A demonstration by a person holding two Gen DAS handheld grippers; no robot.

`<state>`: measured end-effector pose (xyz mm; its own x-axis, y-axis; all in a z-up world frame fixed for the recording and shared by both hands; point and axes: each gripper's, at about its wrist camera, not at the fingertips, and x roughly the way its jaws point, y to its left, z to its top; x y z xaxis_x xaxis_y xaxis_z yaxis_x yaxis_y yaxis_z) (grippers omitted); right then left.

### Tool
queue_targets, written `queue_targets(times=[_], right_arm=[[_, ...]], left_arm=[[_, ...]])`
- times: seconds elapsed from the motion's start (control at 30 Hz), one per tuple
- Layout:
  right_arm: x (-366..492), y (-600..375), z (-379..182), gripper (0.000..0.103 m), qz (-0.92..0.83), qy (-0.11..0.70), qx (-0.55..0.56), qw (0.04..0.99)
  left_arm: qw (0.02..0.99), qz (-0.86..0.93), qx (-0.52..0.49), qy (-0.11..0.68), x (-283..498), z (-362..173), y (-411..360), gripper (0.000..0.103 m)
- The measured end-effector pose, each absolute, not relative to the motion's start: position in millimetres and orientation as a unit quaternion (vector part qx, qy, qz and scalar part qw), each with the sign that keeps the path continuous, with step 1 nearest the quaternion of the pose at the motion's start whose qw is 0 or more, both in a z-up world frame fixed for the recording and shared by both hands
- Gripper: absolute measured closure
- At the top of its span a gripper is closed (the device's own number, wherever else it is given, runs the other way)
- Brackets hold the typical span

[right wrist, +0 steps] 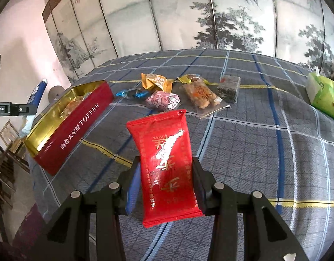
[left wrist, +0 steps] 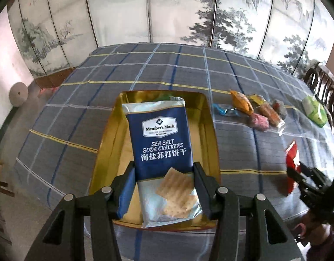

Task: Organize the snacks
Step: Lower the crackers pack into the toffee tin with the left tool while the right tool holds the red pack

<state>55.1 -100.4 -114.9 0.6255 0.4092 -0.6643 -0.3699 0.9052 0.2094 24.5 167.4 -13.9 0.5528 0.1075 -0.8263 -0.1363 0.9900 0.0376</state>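
The left gripper [left wrist: 164,171], clamped on the soda cracker packet [left wrist: 160,148], holds it above the open toffee tin [left wrist: 212,130] apparently for dropping in, while the right gripper [right wrist: 165,167], pinching the red packet [right wrist: 164,158], waits with the tin at its ten o'clock and the loose snacks [right wrist: 164,101] at twelve.

Soft, even daylight; sharp centres, heavy fisheye bending, dark vignetted corners.
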Motion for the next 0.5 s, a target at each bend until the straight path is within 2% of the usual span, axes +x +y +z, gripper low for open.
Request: queue_targets(times=[0.5], right_arm=[[54,-98,-116,0.063,0.215,0.375,0.022,0.902]], left_arm=[[0.886,0.082,0.017,0.456,27,-29,173,0.051]])
